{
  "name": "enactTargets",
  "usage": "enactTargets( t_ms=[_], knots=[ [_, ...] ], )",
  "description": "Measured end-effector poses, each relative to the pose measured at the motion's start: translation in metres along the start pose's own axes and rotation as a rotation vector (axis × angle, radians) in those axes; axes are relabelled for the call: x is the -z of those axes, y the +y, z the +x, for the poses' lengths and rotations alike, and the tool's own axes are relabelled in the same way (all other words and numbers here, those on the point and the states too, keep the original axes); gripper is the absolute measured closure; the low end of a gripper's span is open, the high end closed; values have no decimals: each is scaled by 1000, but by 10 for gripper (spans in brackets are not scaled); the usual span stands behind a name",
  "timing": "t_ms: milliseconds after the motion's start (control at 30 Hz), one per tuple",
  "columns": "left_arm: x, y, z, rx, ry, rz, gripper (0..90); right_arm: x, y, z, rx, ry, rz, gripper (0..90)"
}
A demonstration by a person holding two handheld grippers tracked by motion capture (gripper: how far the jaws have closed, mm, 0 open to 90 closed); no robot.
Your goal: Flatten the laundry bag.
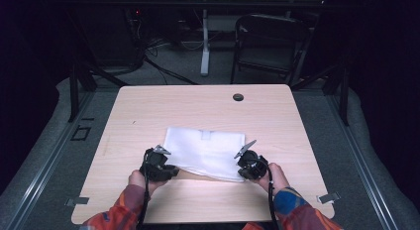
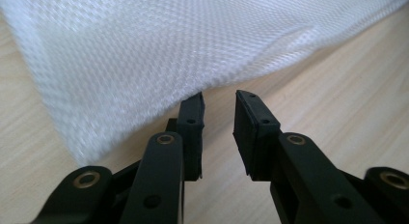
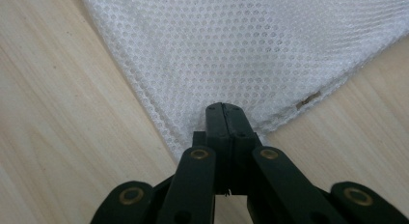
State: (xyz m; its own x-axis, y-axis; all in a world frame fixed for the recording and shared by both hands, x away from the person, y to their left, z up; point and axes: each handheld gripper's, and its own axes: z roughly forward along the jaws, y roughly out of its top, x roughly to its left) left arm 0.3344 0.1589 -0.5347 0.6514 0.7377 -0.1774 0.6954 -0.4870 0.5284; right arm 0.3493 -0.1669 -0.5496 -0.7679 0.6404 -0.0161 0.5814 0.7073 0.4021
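Pale wood-grain laminate covers the worktop [image 1: 148, 116], a rounded-corner slab with a small dark round grommet [image 1: 238, 97] near its far edge. Close to the near edge, two hands in orange patterned sleeves hold the black grippers.

At the near-left corner of the cloth, the left gripper [image 2: 218, 119] points at the fabric with its fingers [image 2: 192, 121] parted by a narrow gap. The blocky, matte black pads sit just under the lifted hem without pressing on it, and nothing is gripped between them. Brass-coloured rivets dot the hinged linkages behind.

The right gripper [image 3: 225, 119] sits at the cloth's near-right corner, its fingers [image 3: 216, 125] pressed flat together with the tip of that corner pinched between them. A thin stitched hem runs off along the edge there, with a small dark fleck in it.

The white mesh cloth [image 1: 205, 151] lies flat around the middle of the worktop, roughly rectangular and folded, its near edge slightly raised between the two grippers. Up close the weave is an open honeycomb of tiny holes, soft and faintly glossy. A small tab of fabric shows at its far edge.

Beyond the worktop stand a dark folding chair [image 1: 267, 44] and a white table leg [image 1: 204, 41] on grey carpet.
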Motion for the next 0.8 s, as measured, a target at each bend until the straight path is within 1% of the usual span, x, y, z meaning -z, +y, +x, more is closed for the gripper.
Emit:
enactTargets(
  t_ms=[33,67,100,200,233,267,300,333,367,400,433,467,500,533,567,600,633,667,700,733,767,800],
  knots=[
    [0,0,0,0,0,0,695,-1,-1,0,-15,0,-19,900],
    [1,0,-1,-4,1,4,695,-1,-1,0,-15,0,-19,900],
    [2,0,-2,-3,6,16,592,0,-1,-1,1,3,-6,900],
    [7,-5,-4,-6,9,35,488,0,-1,-3,8,1,-6,900],
    [11,-8,-4,-8,7,37,467,1,-1,-3,12,1,4,900],
    [11,-8,-4,-8,7,37,453,1,-1,-3,12,1,4,900],
    [13,-10,-4,-5,-5,38,453,0,-1,-4,6,6,-2,900],
    [15,-11,-4,-7,-7,39,420,2,-1,-7,7,4,9,887],
    [18,-13,-5,-9,-12,38,409,2,-1,-7,-4,7,-5,867],
    [23,-16,-8,-17,-25,36,394,3,-1,-8,-7,11,-6,845],
    [23,-16,-8,-17,-25,36,387,4,-1,-10,-9,17,3,824],
    [26,-16,-9,-24,-22,31,387,4,-1,-10,-9,17,3,824],
    [28,-17,-10,-32,-29,17,375,5,-1,-11,-22,23,-1,804],
    [30,-17,-12,-35,-40,10,344,8,-1,-13,-30,35,5,718],
    [32,-17,-14,-47,-40,4,344,8,-1,-13,-30,35,5,718],
    [35,-15,-17,-64,-50,-18,326,12,-1,-13,-44,48,-3,651],
    [35,-15,-17,-64,-50,-18,320,14,0,-13,-53,53,-9,596],
    [36,-13,-18,-75,-43,-31,307,17,0,-14,-59,64,-12,570],
    [37,-11,-19,-85,-53,-43,307,17,0,-14,-59,64,-12,570],
    [38,-9,-20,-97,-51,-54,301,20,-1,-15,-65,71,-18,544],
    [39,-7,-20,-110,-53,-62,280,23,-2,-15,-73,76,-31,482],
    [40,-5,-21,-123,-55,-72,269,24,-2,-15,-86,74,-42,450]
  ],
)
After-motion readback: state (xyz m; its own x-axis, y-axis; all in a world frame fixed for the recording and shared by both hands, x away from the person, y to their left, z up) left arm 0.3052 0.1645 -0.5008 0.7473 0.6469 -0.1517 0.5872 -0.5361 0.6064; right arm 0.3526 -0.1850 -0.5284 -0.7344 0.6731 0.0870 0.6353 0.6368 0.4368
